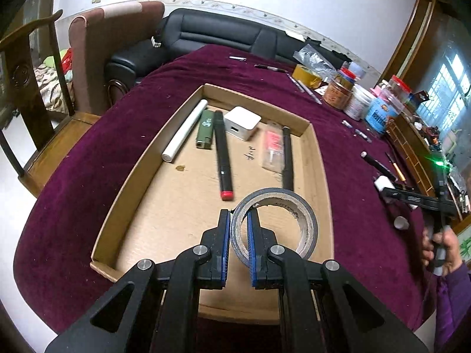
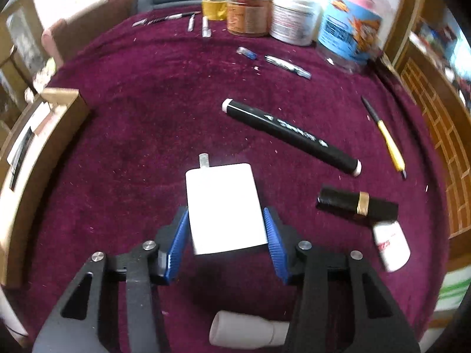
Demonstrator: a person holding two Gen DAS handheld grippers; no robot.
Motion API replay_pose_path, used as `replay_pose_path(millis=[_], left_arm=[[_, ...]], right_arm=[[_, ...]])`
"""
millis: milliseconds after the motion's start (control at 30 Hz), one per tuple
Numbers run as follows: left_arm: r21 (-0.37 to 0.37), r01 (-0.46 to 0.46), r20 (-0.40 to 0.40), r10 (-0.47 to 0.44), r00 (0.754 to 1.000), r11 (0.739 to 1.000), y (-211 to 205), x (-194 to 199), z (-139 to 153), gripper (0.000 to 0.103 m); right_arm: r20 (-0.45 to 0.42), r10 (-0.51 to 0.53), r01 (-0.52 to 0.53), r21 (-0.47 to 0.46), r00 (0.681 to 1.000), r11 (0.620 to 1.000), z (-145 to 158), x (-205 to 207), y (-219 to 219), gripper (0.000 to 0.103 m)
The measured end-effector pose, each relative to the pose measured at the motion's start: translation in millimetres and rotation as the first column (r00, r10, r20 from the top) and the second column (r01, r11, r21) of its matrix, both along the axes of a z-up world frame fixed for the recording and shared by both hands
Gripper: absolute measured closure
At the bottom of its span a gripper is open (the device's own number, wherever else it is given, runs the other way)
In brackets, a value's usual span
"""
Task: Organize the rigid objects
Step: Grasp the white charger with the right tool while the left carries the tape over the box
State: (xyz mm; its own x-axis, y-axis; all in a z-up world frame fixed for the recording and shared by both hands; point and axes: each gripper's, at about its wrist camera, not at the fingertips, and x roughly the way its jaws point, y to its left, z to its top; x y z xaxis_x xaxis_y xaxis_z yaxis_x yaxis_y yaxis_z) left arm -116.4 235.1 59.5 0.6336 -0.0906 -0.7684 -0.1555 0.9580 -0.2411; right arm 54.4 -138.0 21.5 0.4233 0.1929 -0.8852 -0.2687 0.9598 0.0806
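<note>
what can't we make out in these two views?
- Left wrist view: part of the tape roll is hidden behind the fingers.
- Right wrist view: whether the fingers press the white charger; motion blur.
- Right wrist view: jar labels unreadable, blurred.
- Right wrist view: cardboard tray cut off by the left edge.

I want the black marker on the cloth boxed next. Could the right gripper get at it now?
Probably not yet: the right gripper has a white charger between its jaws. The black marker lies unobstructed just beyond.
</note>
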Motion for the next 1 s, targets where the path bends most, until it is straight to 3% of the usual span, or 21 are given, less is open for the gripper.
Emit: replay_pose_path(millis=[267, 567, 767, 1000], left_arm=[[0.027, -0.045, -0.061, 0.047, 0.997, 0.999, 24.3, 24.4, -11.8, 0.095], [0.016, -0.094, -0.186, 0.096, 0.978, 0.995, 60.4, 65.2, -40.1, 0.095], [0.063, -0.081, -0.187, 0.092, 0.978, 0.995, 59.1, 74.0, -40.9, 0.095], [0.042, -0.088, -0.160, 0.094, 0.983, 0.995, 61.4, 59.3, -34.1, 0.094]], right_arm=[[-0.025, -0.033, 0.037, 0.174, 0.999, 0.984, 17.2, -18.4, -8.8, 0.058], [-0.032, 0.024, -0.013, 0.288, 0.999, 0.957, 35.4, -33.4, 24.7, 0.058], [-0.034, 0.077, -0.061, 0.340, 0.996, 0.938, 45.3, -42.0, 56.3, 0.058], [-0.037, 0.139, -0.115, 0.380, 0.990, 0.918, 48.6, -52.2, 89.1, 0.058]])
